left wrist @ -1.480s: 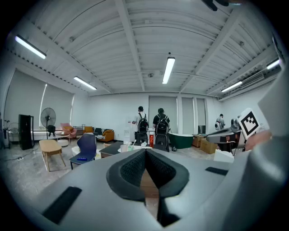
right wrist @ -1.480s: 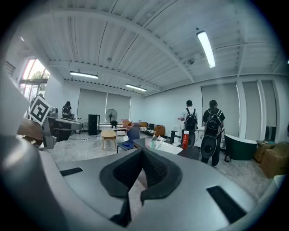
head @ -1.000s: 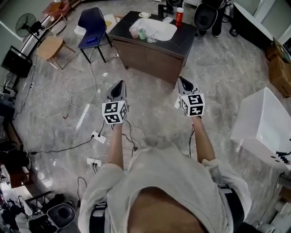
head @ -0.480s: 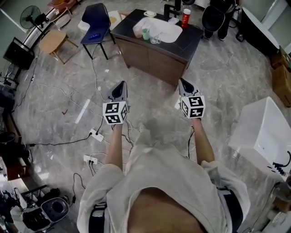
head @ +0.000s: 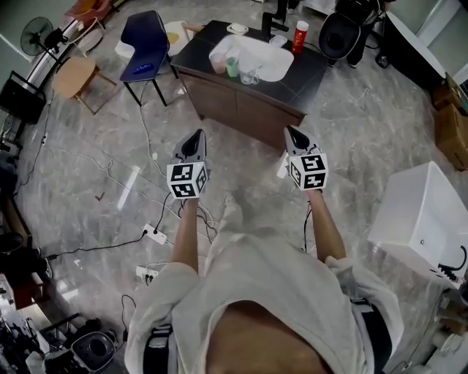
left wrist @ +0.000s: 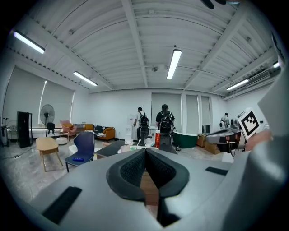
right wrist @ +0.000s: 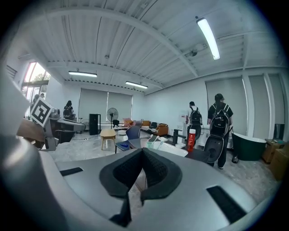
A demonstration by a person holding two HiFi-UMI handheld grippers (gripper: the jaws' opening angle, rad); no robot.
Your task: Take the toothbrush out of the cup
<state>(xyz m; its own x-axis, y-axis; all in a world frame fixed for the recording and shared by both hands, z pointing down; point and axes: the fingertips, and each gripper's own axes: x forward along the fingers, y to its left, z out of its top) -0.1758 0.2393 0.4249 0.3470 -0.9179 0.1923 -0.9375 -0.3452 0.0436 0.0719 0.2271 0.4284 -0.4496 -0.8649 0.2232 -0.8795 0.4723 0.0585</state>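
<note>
A dark counter point(head: 292, 77) with a white sink point(head: 267, 58) stands ahead, across the marble floor. On its left part sit a pink cup point(head: 216, 64), a green cup point(head: 232, 67) and a clear glass point(head: 248, 75). In the right gripper view, thin toothbrush handles point(right wrist: 151, 139) stick up from the cups point(right wrist: 153, 144). My left gripper point(head: 194, 136) and right gripper point(head: 292, 131) are held side by side at chest height, well short of the counter. Both point at it. Both are shut with nothing between the pads point(left wrist: 135, 169) point(right wrist: 153, 169).
A red bottle point(head: 300, 33) and a black faucet point(head: 276, 18) stand at the counter's back. Also around are a blue chair point(head: 146, 44), a wooden stool point(head: 73, 73), a black office chair point(head: 340, 33), a white tub point(head: 424, 212) and floor cables with power strips point(head: 157, 234). Two people with backpacks point(left wrist: 165, 122) stand beyond the counter.
The head view has swayed and the counter sits slightly lower and nearer. Both grippers keep their place in front of the person and stay shut.
</note>
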